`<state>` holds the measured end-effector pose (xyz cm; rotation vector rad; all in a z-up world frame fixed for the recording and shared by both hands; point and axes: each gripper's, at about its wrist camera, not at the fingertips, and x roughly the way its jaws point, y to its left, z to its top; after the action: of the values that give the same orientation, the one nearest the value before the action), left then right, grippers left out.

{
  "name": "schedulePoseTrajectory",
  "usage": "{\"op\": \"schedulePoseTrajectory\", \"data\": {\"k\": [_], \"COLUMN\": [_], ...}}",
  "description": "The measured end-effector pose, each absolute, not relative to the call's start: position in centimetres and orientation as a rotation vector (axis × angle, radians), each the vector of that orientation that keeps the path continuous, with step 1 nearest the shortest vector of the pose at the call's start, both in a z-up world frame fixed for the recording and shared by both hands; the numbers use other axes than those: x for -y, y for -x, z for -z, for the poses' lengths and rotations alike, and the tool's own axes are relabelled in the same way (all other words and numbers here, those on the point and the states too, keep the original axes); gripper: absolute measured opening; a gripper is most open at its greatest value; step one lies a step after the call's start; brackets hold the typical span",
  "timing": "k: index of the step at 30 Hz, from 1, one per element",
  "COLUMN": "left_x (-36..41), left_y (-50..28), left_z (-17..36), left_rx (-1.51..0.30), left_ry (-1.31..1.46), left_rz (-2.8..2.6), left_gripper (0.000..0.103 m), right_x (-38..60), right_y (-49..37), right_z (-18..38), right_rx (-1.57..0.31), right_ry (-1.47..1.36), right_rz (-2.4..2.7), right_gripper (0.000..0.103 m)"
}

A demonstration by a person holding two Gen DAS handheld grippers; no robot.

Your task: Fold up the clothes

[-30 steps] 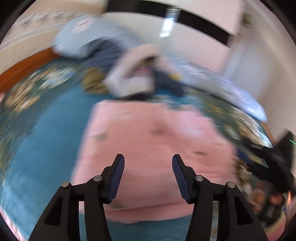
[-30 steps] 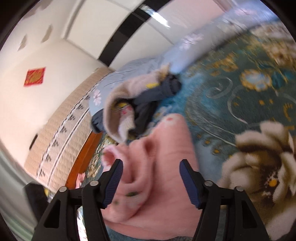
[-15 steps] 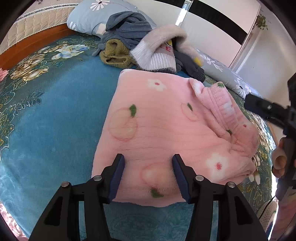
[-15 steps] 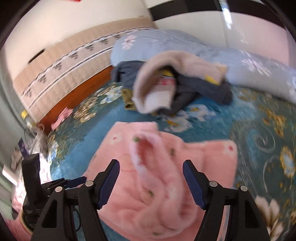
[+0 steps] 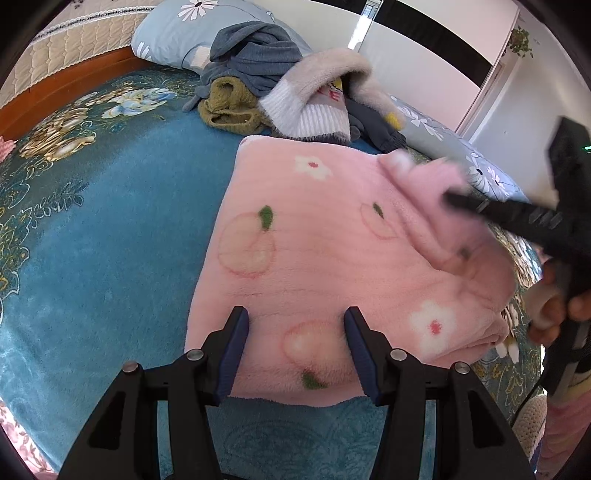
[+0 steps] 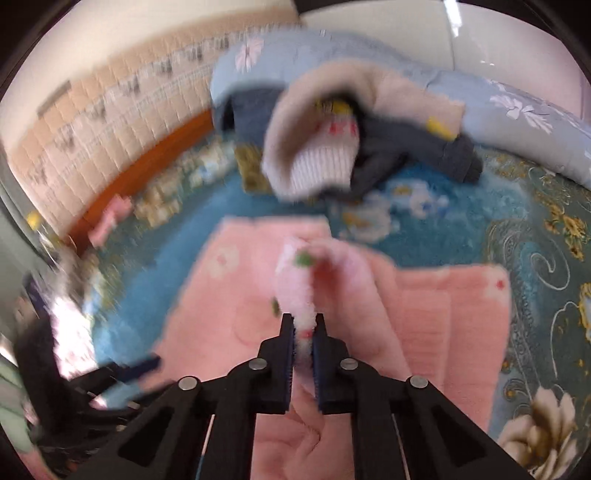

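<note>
Just right tongs (image 6: pixel 303 338) closing on pink garment (image 5: pixel 321 258) edge

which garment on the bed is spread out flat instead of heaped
The pink fleece garment with flowers, lying flat nearest the cameras; the grey, olive and beige clothes are heaped by the pillow.

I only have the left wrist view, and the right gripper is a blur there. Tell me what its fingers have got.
Observer: The right gripper is closing its fingers on a raised fold of the pink fleece garment with fruit and flower prints.
Operator: Say what lies beyond that fold, on its right.
Observer: In the right wrist view, a flat ribbed pink section lies there, then the teal floral bedspread.
</note>
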<state>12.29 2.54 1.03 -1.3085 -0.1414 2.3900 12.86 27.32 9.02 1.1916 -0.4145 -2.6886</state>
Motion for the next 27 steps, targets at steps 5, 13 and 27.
{"op": "schedulePoseTrajectory", "data": {"k": [5, 13, 27], "left_x": [-2.7, -3.0, -3.3], "left_y": [-12.3, -12.4, -12.4], "left_z": [-1.0, -0.9, -0.8], "left_rx": [0.139, 0.108, 0.085], "left_ry": [1.31, 1.322, 1.332], "left_rz": [-2.387, -2.39, -2.402], "left_gripper": [0.055, 0.055, 0.056], "right_x": [-33.2, -35.1, -37.1], "right_y": [-15.2, -14.1, -20.8], "right_z": [-10.0, -3.5, -0.8], "right_rx": [0.686, 0.942, 1.391], "right_ry": [-1.086, -1.267, -1.253], "right_rz": [2.764, 2.641, 2.248], "right_gripper": [0.009, 0.013, 0.064]}}
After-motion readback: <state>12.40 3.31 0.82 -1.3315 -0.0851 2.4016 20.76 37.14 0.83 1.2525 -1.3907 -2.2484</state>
